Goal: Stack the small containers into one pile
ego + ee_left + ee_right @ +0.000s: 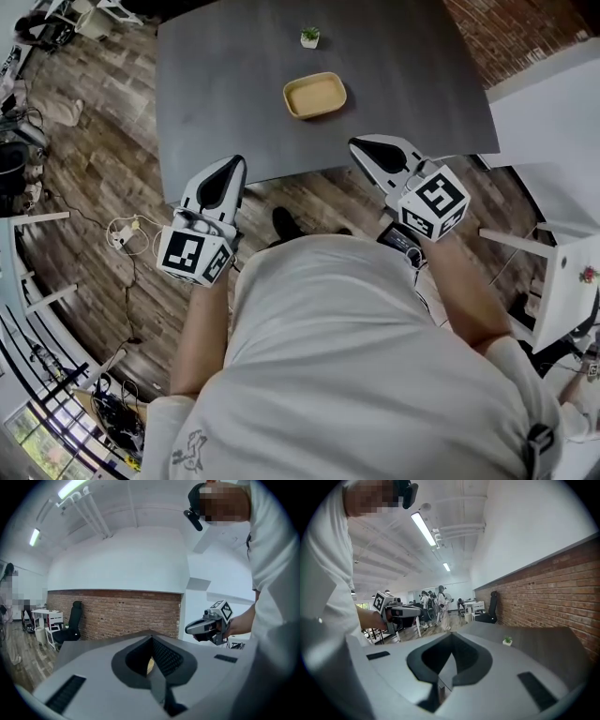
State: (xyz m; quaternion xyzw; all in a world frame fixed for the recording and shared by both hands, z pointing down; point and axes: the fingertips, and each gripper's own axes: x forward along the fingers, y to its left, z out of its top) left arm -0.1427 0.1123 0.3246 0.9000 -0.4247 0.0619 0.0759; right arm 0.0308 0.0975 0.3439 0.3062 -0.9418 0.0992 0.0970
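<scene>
The person is standing at the near edge of the dark grey table (pixel 234 94), holding both grippers out in front at about waist height. Only one shallow tan container (pixel 315 95) is showing, lying flat near the middle of the table with a tiny potted plant (pixel 309 37) beyond it. I cannot tell whether it is a single dish or several already nested.

The left gripper (pixel 236 161) is pointing forward over the table's edge with its fingers pressed together and nothing between them. The right gripper (pixel 356 142) is doing the same on the other side, its fingers also pressed together and empty. Both are sitting well short of the container, angled slightly towards it and tipped only a little below level. The forearms are reaching out from the body and the marker cubes are facing up.

To my eye this is an approach, or a pause with nothing in hand. To do it well, the nearer gripper, probably the right, needs to be spreading its fingers before arriving. Then it should be coming at the near rim low, pinching the wall rather than pushing the dish across the smooth top.
</scene>
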